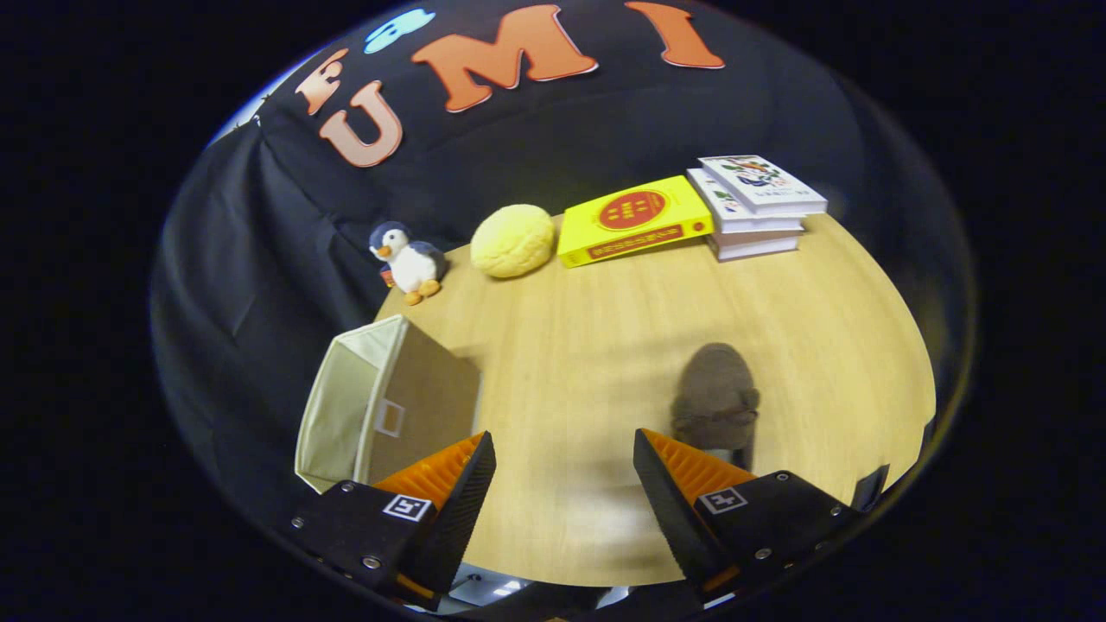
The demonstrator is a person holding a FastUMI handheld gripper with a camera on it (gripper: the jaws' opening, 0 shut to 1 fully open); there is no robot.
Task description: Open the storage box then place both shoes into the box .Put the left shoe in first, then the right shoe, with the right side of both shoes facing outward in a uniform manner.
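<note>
Wooden table (605, 345) under the gripper (563, 471), fingers spread wide, nothing between them. Beige storage box (380, 402) on its side just ahead of left finger, opening facing away from the table. Blurry brown shoe (715, 396) just beyond right finger. Far edge: penguin toy (406, 259), yellow ball (512, 240), yellow book (633, 221), stacked books (756, 206).

Claw (564, 458): wedge fingers, ribbed pads, black mounts, silver screws, square tag markers.

A beige fabric storage box (380, 406) lies tipped, opening sideways; a blurred brown shoe (715, 396) sits well apart.
</note>
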